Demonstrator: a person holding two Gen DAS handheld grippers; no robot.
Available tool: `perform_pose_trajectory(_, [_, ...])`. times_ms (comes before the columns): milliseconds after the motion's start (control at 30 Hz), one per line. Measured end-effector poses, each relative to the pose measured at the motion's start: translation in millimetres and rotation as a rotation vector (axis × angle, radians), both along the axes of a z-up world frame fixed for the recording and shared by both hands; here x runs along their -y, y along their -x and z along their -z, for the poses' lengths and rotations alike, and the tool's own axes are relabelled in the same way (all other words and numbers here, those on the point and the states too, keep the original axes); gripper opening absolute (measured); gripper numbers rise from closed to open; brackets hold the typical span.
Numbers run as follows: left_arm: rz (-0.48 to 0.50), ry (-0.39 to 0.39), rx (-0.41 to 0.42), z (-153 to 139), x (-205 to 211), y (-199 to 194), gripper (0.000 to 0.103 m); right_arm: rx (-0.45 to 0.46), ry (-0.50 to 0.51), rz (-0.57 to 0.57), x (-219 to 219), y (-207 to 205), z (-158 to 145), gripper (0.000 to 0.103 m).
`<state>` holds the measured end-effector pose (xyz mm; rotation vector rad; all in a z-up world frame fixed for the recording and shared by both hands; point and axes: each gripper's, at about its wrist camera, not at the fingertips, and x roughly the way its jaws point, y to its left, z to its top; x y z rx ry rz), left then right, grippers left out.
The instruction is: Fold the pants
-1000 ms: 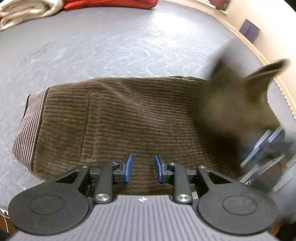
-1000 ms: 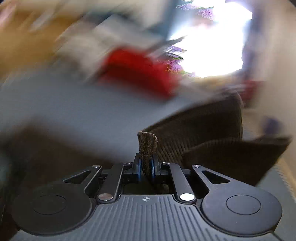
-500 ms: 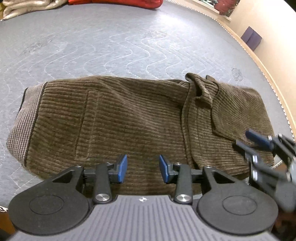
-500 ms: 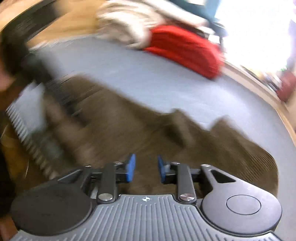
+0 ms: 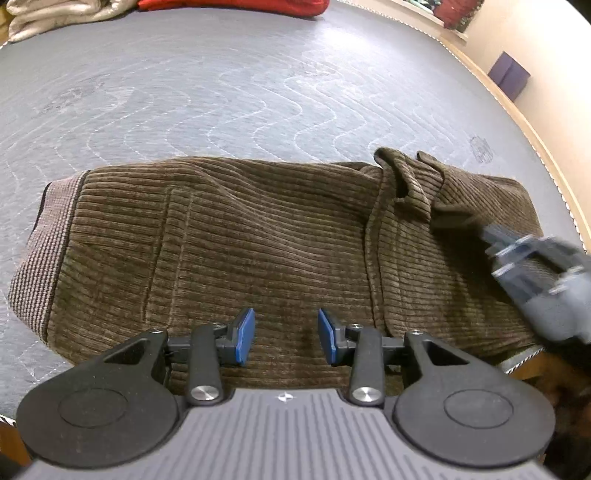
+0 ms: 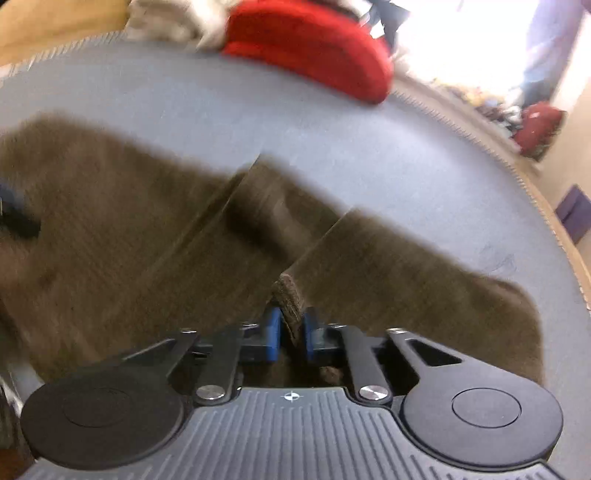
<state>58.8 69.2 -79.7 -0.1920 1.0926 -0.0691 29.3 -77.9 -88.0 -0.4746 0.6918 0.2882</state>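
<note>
Brown corduroy pants [image 5: 240,236] lie folded across the grey mattress [image 5: 221,92], striped waistband at the left, leg ends bunched at the right. My left gripper [image 5: 286,336] is open and empty, hovering over the pants' near edge. My right gripper [image 6: 290,332] is shut on a fold of the pants [image 6: 290,299] near the leg ends; the view is blurred. It also shows in the left wrist view [image 5: 491,236] at the right, over the folded leg part.
A red cushion [image 6: 310,48] and a cream blanket [image 5: 55,14] lie at the far end of the mattress. The mattress's right edge [image 5: 524,122] meets a wooden frame and wall. A purple box [image 5: 508,75] sits beyond it.
My right gripper let the leg end drop onto the pants, opened, then closed again on a fold of the pants. My left gripper stayed open and nearly still.
</note>
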Motion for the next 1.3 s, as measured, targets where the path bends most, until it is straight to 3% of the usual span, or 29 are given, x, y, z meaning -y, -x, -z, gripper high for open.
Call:
perform_pose_trajectory(100, [-0.014, 0.009, 0.005, -2.4, -3.5, 0.5, 0.042, 0.165, -0.142, 0.015, 7.0, 24.7, -50.7, 0.008])
perform_pose_trajectory(167, [-0.023, 0.015, 0.008, -3.7, -4.8, 0.5, 0.042, 0.244, -0.191, -0.098, 1.3, 61.3, -73.4, 0.008])
perform_pose_trajectory(200, [-0.03, 0.018, 0.008, -4.0, -5.8, -0.4, 0.042, 0.239, -0.21, -0.181, -5.0, 78.7, -76.5, 0.008])
perform_pose_trajectory(267, [-0.046, 0.026, 0.006, -4.2, -7.7, -2.7, 0.042, 0.158, -0.203, -0.336, -20.5, 109.8, -62.1, 0.008])
perform_pose_trajectory(333, [-0.061, 0.041, 0.001, -3.4, -8.2, -5.5, 0.042, 0.003, -0.103, -0.409, -31.9, 115.2, -29.1, 0.008])
perform_pose_trajectory(367, [-0.065, 0.048, -0.004, -2.3, -6.9, -6.8, 0.042, -0.078, -0.022, -0.387, -35.7, 112.7, -5.9, 0.009])
perform_pose_trajectory(433, [-0.068, 0.066, -0.016, 0.6, -4.3, -7.7, 0.042, -0.158, 0.03, -0.334, -34.3, 109.3, 17.6, 0.011])
perform_pose_trajectory(500, [-0.066, 0.089, -0.019, 2.4, 0.2, -9.2, 0.042, -0.13, 0.004, -0.322, -26.9, 115.0, 10.6, 0.013])
perform_pose_trajectory(567, [-0.055, 0.107, -0.011, 3.4, 6.8, -12.3, 0.042, -0.109, -0.079, -0.292, -14.3, 110.7, -8.3, 0.023])
perform_pose_trajectory(633, [-0.046, 0.123, 0.004, 4.3, 13.9, -15.2, 0.042, -0.088, -0.178, -0.242, 8.8, 108.5, -29.1, 0.04])
perform_pose_trajectory(767, [-0.057, 0.238, 0.08, -1.7, 22.2, -26.2, 0.043, -0.03, -0.286, 0.037, 68.9, 92.8, -47.0, 0.042])
perform_pose_trajectory(867, [-0.044, 0.323, 0.137, -9.5, 28.2, -42.6, 0.051, -0.051, -0.308, 0.41, 112.7, 71.9, -29.3, 0.049])
perform_pose_trajectory(967, [-0.042, 0.374, 0.142, -7.6, 33.2, -65.7, 0.051, -0.177, -0.305, 0.642, 163.7, 66.1, 0.0, 0.048])
perform_pose_trajectory(1033, [-0.048, 0.398, 0.138, -0.3, 37.0, -81.9, 0.05, -0.186, -0.388, 0.674, 184.7, 72.0, 1.0, 0.048])
perform_pose_trajectory(1200, [-0.063, 0.386, 0.055, 37.9, 55.9, -113.8, 0.048, -0.199, -0.476, 0.69, 214.7, 85.4, -3.7, 0.049])
perform_pose_trajectory(1267, [-0.062, 0.347, 0.07, 44.8, 63.5, -119.9, 0.048, -0.217, -0.537, 0.702, 230.1, 84.3, 0.5, 0.049])
perform_pose_trajectory(1300, [-0.053, 0.329, 0.08, 44.6, 66.4, -121.8, 0.036, -0.222, -0.567, 0.709, 233.9, 82.9, 2.7, 0.049])
